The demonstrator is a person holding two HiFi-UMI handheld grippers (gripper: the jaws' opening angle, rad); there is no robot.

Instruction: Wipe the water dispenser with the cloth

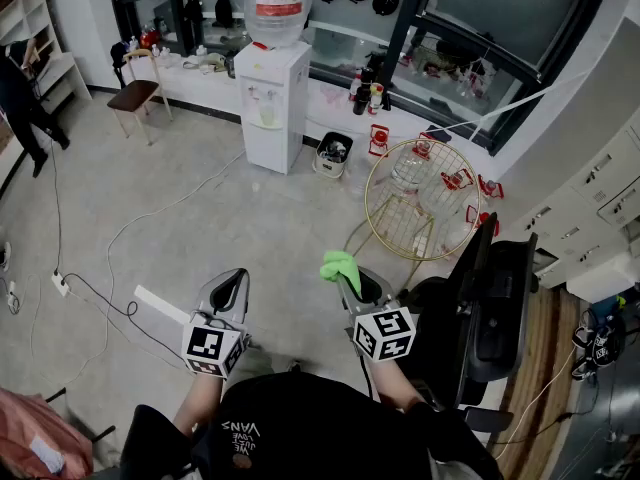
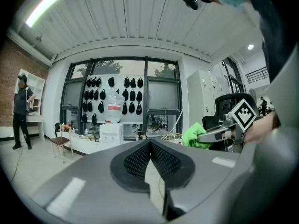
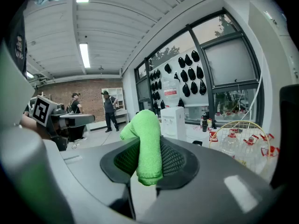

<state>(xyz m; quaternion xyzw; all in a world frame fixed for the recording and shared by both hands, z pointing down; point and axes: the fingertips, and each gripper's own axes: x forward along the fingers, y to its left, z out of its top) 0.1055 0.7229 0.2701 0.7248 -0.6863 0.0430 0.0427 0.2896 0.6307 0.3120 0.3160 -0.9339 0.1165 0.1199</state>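
Observation:
The white water dispenser (image 1: 272, 103) stands by the far window wall with a clear bottle (image 1: 277, 6) on top; it shows small in the left gripper view (image 2: 111, 133) and in the right gripper view (image 3: 173, 122). My right gripper (image 1: 352, 278) is shut on a green cloth (image 1: 339, 265), which is pinched between the jaws and sticks up above them (image 3: 146, 145). My left gripper (image 1: 229, 290) is shut with nothing in it (image 2: 150, 155). Both grippers are held near my body, a few metres short of the dispenser.
A gold wire basket table (image 1: 420, 200) with a bottle stands ahead right. A black office chair (image 1: 490, 313) is close on my right. A small bin (image 1: 333, 154) sits beside the dispenser, a chair (image 1: 136, 90) at far left, cables (image 1: 120, 258) across the floor, a person (image 1: 20, 98) at the left edge.

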